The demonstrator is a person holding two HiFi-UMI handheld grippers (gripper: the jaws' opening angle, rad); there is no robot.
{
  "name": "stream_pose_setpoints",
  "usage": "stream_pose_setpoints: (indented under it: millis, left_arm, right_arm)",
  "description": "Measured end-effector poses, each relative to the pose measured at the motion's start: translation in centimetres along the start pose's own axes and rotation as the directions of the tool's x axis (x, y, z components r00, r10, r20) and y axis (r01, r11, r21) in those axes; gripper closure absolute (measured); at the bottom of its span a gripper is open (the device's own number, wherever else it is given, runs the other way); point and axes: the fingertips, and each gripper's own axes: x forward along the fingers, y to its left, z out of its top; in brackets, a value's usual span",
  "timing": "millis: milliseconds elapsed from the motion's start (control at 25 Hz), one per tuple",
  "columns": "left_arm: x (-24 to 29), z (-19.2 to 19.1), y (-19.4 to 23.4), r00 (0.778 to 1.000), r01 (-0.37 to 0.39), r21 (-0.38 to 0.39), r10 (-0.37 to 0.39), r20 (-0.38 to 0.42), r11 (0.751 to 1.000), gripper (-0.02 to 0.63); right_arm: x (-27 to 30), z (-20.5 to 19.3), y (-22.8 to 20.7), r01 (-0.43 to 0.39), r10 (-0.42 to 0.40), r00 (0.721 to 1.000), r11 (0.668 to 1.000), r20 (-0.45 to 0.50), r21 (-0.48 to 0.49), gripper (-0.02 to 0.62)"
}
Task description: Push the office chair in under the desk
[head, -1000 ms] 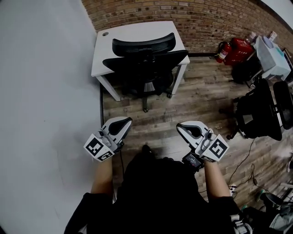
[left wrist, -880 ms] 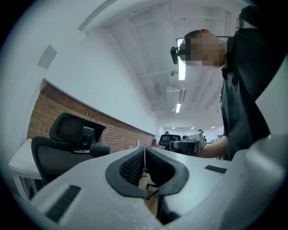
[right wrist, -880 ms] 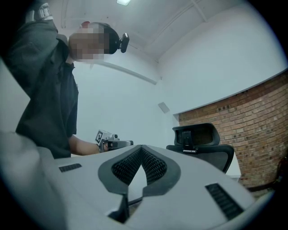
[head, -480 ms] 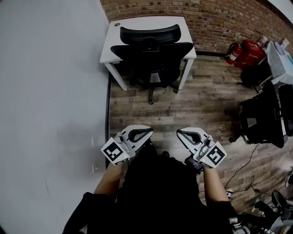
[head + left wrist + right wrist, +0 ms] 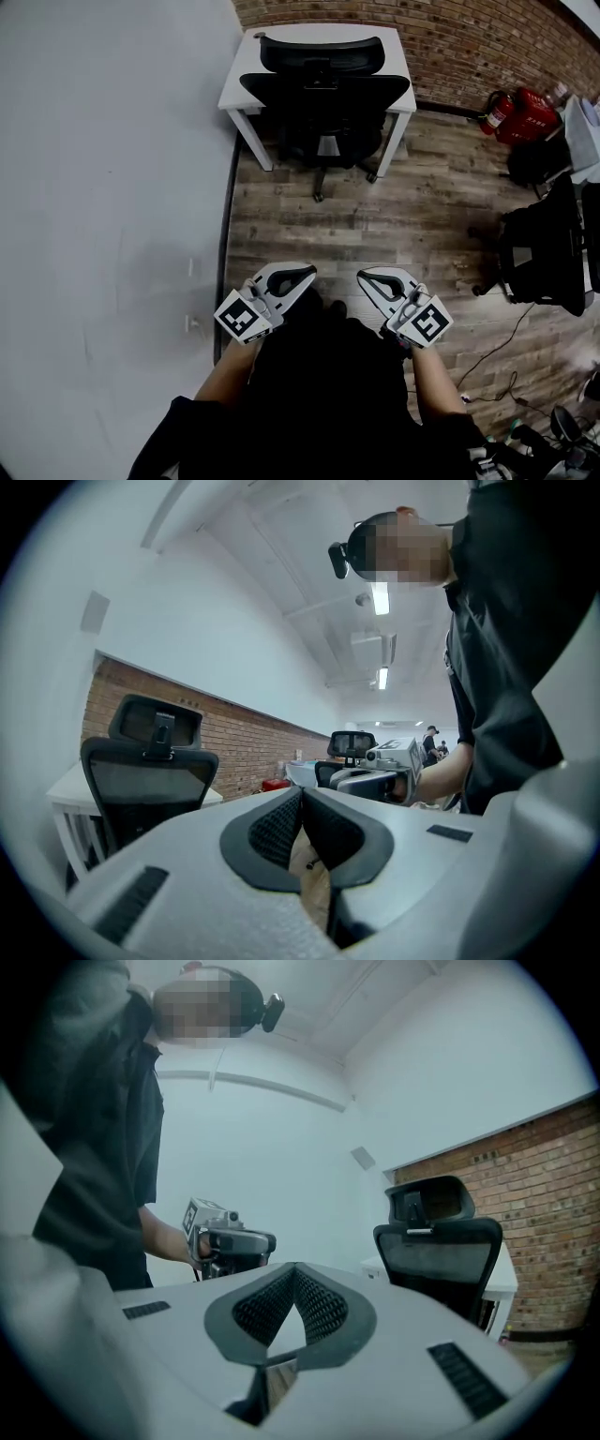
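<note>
Standing well apart from the counter, the person holds both claws low and level before the body, above the wood floor. The left claw has its jaws pressed together with nothing between them. The right claw is closed the same way, also empty. The chair sits at the counter's front edge, seat tucked beneath the top, backrest upright along that edge, and its wheeled base on the floor between the counter's legs. The counter fills the corner where the brick wall meets the white wall.
</note>
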Motion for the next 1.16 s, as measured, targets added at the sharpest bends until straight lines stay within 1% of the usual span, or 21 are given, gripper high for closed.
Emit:
stream_pose_setpoints:
  millis: [160, 240, 360, 640, 840, 920, 1000, 1160]
  left_arm:
    - [-0.2, -2.0, -1.0, 0.999, -0.004, -0.035, 0.002, -0.042, 0.999, 0.584]
    - [0.0, -2.3, -1.5, 0.999, 0.001, -0.046, -0.003, -0.049, 0.999, 0.584]
    - [0.2, -2.2, -1.8, 0.999, 0.001, -0.039, -0.003, -0.048, 0.999, 0.584]
    - [0.4, -2.3, -1.8, 0.998, -0.002, -0.033, 0.000, -0.062, 0.999, 0.584]
    - [0.7, -2.2, -1.8, 0.998, 0.004, -0.051, -0.007, -0.066, 0.999, 0.584]
    - [0.9, -2.3, -1.8, 0.998, 0.004, -0.056, -0.008, -0.068, 0.998, 0.584]
    - [1.3, -2.3, -1.9, 0.997, 0.009, -0.055, -0.013, -0.071, 0.998, 0.584]
    - [2.2, -1.8, -1.8, 0.997, 0.022, -0.048, -0.025, -0.070, 0.999, 0.584]
  right_arm:
    - [-1.0, -0.7, -0.2, -0.005, 0.005, 1.000, 1.000, 0.004, 0.017, 0.589]
    - [-1.3, -0.7, -0.2, -0.012, 0.012, 1.000, 1.000, 0.002, 0.013, 0.589]
    - [-1.3, -0.7, -0.3, -0.026, 0.026, 1.000, 1.000, 0.004, -0.006, 0.589]
    - [-1.0, 0.0, 0.0, -0.057, 0.057, 0.998, 0.998, 0.021, -0.018, 0.589]
    - [-1.3, 0.3, -0.6, -0.041, 0.041, 0.999, 0.999, 0.016, -0.026, 0.589]
    - [-1.5, 0.8, -0.9, -0.043, 0.044, 0.998, 0.999, 0.038, -0.032, 0.589]
    - [-1.8, 1.2, -1.2, -0.042, 0.043, 0.997, 0.999, 0.059, -0.030, 0.589]
    - [-2.4, 1.1, -2.1, -0.023, 0.024, 0.998, 0.999, 0.052, -0.022, 0.589]
